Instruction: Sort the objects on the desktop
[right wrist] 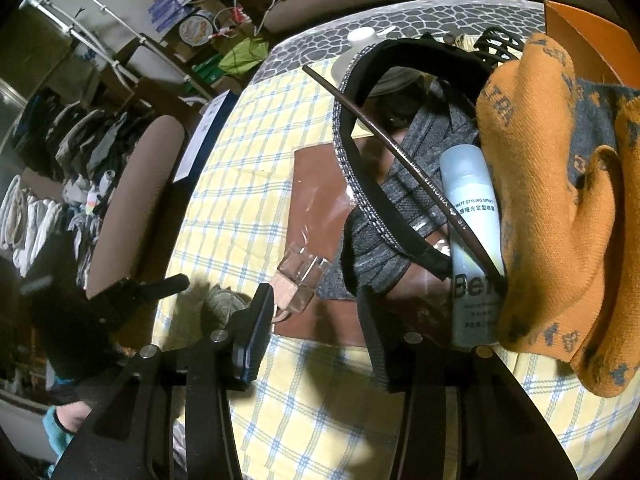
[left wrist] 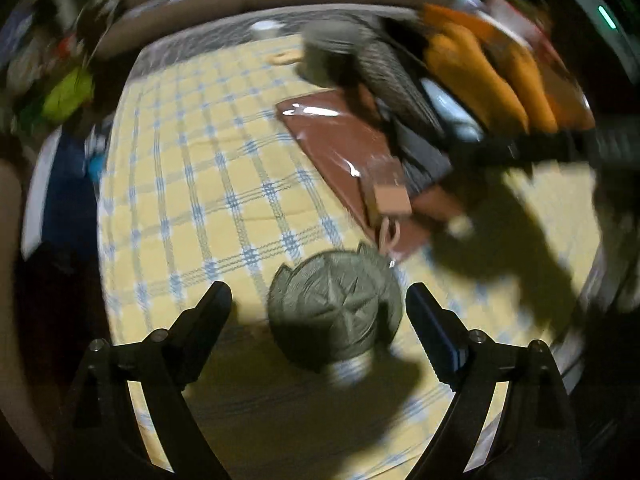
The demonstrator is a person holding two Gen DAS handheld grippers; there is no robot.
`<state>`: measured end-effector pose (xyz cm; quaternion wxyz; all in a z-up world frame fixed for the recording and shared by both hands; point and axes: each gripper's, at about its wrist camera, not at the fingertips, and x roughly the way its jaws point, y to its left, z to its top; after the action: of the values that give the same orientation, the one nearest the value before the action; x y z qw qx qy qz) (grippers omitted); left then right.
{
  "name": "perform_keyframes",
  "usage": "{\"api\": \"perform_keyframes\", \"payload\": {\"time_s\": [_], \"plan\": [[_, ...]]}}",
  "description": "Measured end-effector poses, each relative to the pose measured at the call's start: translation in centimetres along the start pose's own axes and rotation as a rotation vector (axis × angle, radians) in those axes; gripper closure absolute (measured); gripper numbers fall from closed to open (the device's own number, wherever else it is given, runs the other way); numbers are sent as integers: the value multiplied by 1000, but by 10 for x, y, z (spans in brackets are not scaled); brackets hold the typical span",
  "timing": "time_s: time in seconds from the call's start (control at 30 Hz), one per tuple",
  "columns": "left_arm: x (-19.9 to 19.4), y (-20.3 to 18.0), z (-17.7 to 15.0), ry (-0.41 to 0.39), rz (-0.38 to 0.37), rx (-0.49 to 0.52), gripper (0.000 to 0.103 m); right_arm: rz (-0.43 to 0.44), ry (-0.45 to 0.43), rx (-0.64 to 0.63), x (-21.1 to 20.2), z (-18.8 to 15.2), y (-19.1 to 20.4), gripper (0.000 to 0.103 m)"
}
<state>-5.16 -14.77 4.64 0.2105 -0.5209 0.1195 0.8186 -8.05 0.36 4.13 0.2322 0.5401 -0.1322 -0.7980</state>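
A round grey-green object with an embossed star (left wrist: 336, 312) lies on the yellow checked tablecloth (left wrist: 200, 200). My left gripper (left wrist: 318, 304) stands open around it, both fingers apart from it. In the right wrist view the same round object (right wrist: 224, 304) shows beside the blurred left gripper (right wrist: 152, 288). My right gripper (right wrist: 314, 320) is open over the near edge of a brown mat (right wrist: 316, 184), with nothing between its pads. A small clear bottle with a wooden cap (right wrist: 300, 280) lies just beyond its left finger (right wrist: 256, 328).
On the mat lie a grey knit cloth (right wrist: 400, 196), a black studded headband (right wrist: 360, 168), a thin brown brush (right wrist: 400, 152) and a white spray bottle (right wrist: 472, 216). An orange knit scarf (right wrist: 560, 200) is heaped at the right. A brown chair (right wrist: 136, 200) stands left of the table.
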Motion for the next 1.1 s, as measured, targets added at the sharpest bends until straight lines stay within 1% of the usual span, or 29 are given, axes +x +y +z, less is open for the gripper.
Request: {"api": "perform_keyframes", "payload": {"time_s": [0.03, 0.1, 0.2, 0.27, 0.33, 0.37, 0.43, 0.5, 0.6, 0.67, 0.73, 0.77, 0.8, 0.87, 0.9, 0.97, 1.0, 1.1], "plan": [[1, -4, -4, 6, 16, 63, 15, 0, 2, -2, -1, 0, 0, 57], [5, -8, -10, 19, 18, 124, 15, 0, 3, -8, -2, -1, 0, 57], [13, -12, -16, 40, -15, 163, 15, -6, 4, -14, -6, -3, -1, 57], [19, -15, -17, 48, -3, 183, 15, -8, 5, -15, -7, -5, -3, 57], [25, -13, -18, 64, 16, 173, 15, -9, 7, -16, -8, -6, -4, 57], [28, -11, -17, 69, 9, 156, 15, -8, 9, -15, -8, -6, -5, 57], [32, -7, -15, 75, -29, 110, 15, -4, 13, -16, -7, -7, -6, 57], [33, -8, -12, 70, -32, 102, 15, -4, 17, -19, -6, -7, -5, 57], [26, -18, -11, 46, 2, 135, 15, -3, 19, -20, -5, -7, -5, 57], [19, -26, -9, 7, -2, 163, 15, -5, 19, -23, -5, -7, -5, 57], [13, -33, -10, -23, -7, 199, 14, -5, 21, -24, -5, -7, -4, 57], [14, -35, -11, -26, 0, 212, 10, -6, 22, -24, -5, -7, -5, 57], [16, -36, -13, -21, 19, 225, 8, -7, 23, -24, -5, -8, -5, 57], [28, -35, -13, 13, 43, 226, 8, -9, 25, -26, -5, -8, -5, 57], [35, -33, -15, 46, 42, 209, 7, -10, 26, -27, -5, -8, -5, 57], [37, -27, -13, 52, -1, 157, 8, -11, 25, -29, -5, -8, -4, 57], [38, -26, -13, 61, -9, 145, 8, -10, 25, -28, -5, -8, -4, 57], [38, -31, -14, 68, -11, 144, 8, -6, 24, -28, -6, -8, -5, 57]]}}
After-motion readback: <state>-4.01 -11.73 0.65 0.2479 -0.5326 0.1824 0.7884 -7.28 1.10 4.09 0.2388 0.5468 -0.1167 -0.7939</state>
